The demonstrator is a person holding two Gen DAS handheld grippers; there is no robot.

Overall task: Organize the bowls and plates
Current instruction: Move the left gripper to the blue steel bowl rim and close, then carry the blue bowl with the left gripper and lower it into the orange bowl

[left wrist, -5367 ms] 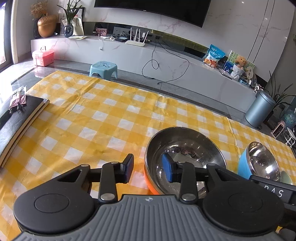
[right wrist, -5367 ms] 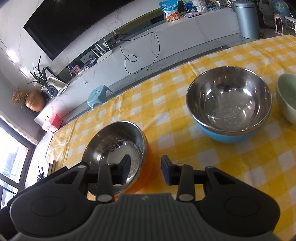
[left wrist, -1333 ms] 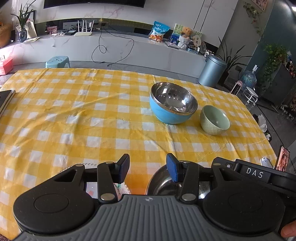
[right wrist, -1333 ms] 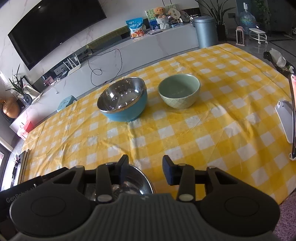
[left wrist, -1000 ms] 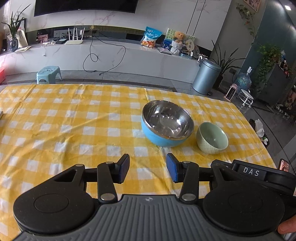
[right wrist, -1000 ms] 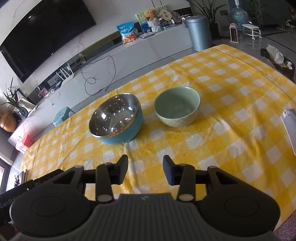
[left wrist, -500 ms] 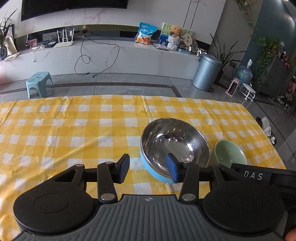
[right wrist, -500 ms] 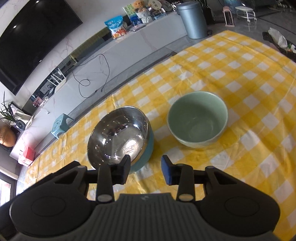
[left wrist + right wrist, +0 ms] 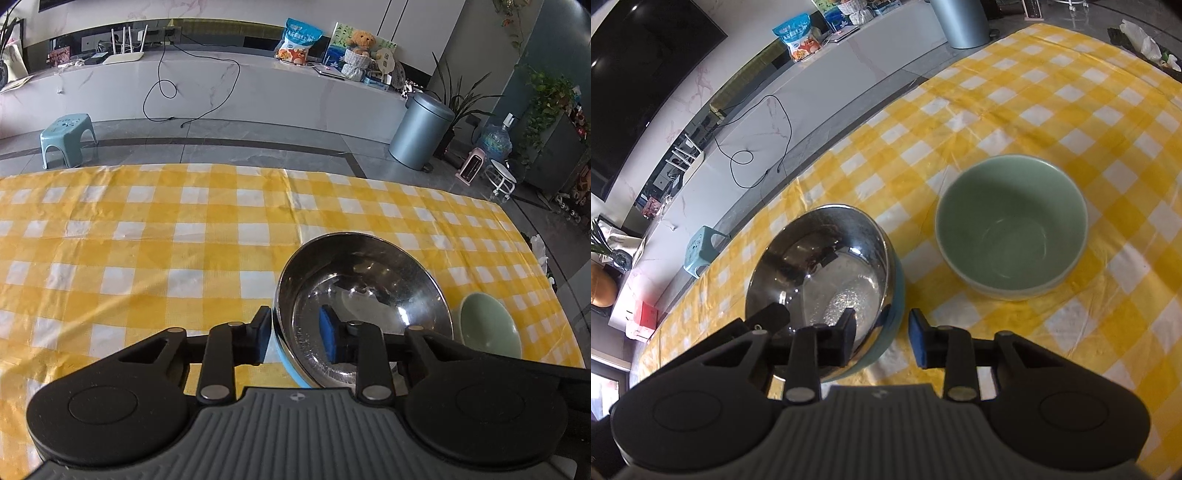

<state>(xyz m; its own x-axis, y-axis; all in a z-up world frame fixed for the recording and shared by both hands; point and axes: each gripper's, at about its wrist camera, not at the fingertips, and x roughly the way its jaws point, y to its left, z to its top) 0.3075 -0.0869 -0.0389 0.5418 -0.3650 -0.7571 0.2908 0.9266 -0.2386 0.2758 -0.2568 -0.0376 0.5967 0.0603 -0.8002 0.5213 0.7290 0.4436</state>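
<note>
Both claws have come in over the steel bowl with the blue outside (image 9: pixel 364 295), which sat farther off half a second ago and now fills the lower middle of both wrist views. Since then the jaws of each claw have been closing. The left claw (image 9: pixel 295 338) straddles the bowl's near-left rim, one blue pad outside the wall and one inside; whether the pads already press on the rim I cannot tell. The right claw (image 9: pixel 882 338) straddles the rim on its side, left pad inside, right pad outside with a visible gap to the blue wall, so it is spread around the rim and not pinching it.

No writing can be read now; the snack bag (image 9: pixel 294 42) on the far counter has print too small to make out.

Mirror-bright inside, the bowl reflects the claws and stands upright on the yellow-and-white checked tabletop (image 9: pixel 147 240). Just beside it on the right, not touching, stands the smaller pale green bowl (image 9: pixel 1012 229), empty and glazed
</note>
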